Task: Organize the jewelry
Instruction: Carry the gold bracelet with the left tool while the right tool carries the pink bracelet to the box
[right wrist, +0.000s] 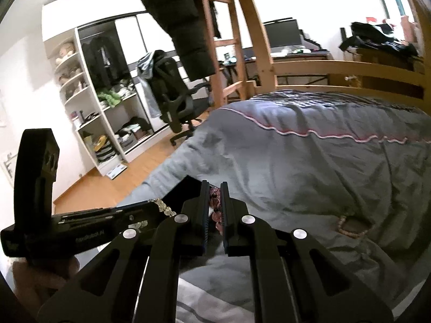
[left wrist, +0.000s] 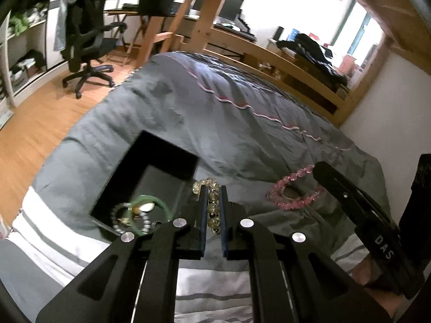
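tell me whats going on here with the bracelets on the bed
A person is sorting jewelry on a grey bedspread with a gripper in each hand. The left gripper is shut on a yellowish bead bracelet, and the right gripper is shut on a pink bead bracelet. A black tray already holds a green bangle and other pieces.

translucent glassy yellowish bead bracelet (left wrist: pixel 212 204); glossy pink faceted bead bracelet (left wrist: pixel 293 191). matt grey cloth bedcover (left wrist: pixel 215 113), wrinkled. glossy black rectangular box (left wrist: pixel 150 177).
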Demonstrator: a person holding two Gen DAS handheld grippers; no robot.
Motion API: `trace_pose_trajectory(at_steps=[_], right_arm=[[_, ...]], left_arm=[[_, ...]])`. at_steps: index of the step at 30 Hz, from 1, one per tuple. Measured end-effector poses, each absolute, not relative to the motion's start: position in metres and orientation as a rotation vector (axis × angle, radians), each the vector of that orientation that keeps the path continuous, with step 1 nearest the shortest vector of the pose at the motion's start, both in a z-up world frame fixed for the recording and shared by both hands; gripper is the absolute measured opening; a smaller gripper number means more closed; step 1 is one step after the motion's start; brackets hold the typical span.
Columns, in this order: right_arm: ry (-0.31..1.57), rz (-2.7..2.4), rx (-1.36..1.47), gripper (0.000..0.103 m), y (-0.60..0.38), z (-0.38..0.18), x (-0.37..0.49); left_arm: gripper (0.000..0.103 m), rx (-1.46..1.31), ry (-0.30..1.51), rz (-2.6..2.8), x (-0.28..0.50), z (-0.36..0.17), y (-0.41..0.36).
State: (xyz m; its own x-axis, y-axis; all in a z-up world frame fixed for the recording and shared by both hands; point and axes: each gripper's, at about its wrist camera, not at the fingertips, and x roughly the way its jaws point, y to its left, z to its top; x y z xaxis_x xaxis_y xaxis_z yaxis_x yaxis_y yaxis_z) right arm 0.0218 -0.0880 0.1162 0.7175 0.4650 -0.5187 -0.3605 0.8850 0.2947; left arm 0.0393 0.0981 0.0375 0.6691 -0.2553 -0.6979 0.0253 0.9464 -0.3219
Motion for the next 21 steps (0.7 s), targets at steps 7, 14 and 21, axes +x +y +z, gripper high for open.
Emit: trace_pose_trajectory(at_steps=[7, 14, 21], right_arm=[[0.643, 0.543, 0.199, 0.009, -0.053, 0.116, 0.040], [0.700, 0.609, 0.197, 0.009, -0.013, 0.098, 0.063], [0.755, 0.618, 0.135, 0.009, 0.014, 0.068, 0.074]], left_arm=[[0.008, -0.362, 0.824, -0.097, 0.044, 0.036, 0.137], [0.008, -0.399, 0.843, -0.047, 0.048, 0.023, 0.153], [0.008, -0.416, 0.874, -0.014, 0.051, 0.002, 0.160]])
